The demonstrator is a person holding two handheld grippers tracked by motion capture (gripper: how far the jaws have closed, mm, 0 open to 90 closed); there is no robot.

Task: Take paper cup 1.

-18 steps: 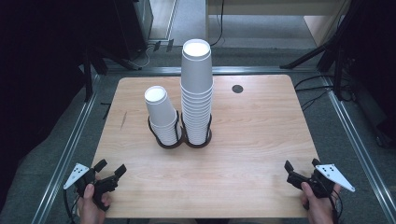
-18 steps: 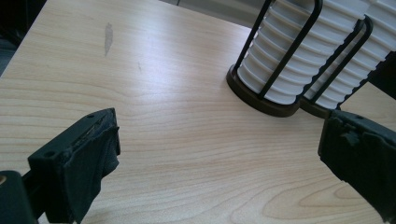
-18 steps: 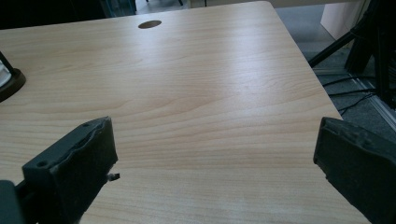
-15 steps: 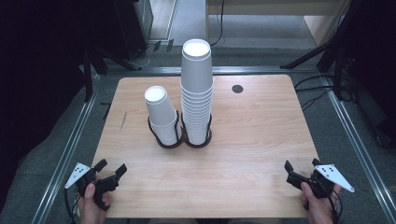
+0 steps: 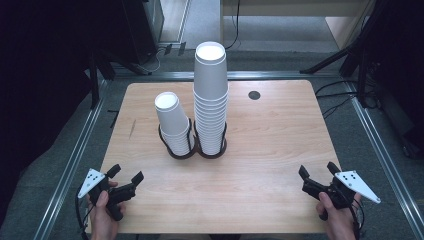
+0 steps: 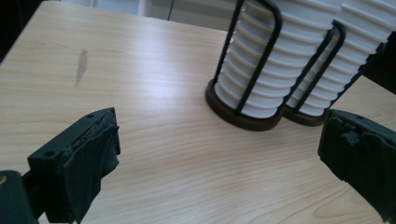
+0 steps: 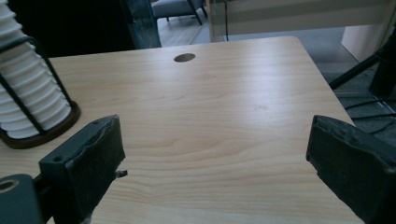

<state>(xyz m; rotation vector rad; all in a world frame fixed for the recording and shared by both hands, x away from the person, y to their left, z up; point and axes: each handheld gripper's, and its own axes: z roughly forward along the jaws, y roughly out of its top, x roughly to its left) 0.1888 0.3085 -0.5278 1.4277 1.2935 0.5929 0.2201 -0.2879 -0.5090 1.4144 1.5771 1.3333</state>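
Both tongs gape empty at the pale wooden surface's [image 5: 280, 150] near corners, with the upright white paper cup stacks [image 5: 210, 100] ahead between them, nearer the left tongs [image 5: 123, 176] than the right tongs [image 5: 318, 174].

Left tool [image 5: 125, 175] and right tool [image 5: 316, 171], each hand-held, low, far apart, jaws wide open, nothing between.

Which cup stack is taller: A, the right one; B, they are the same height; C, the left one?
A: in the high view the right stack rises well above the left stack, and both stand in the same black holder.
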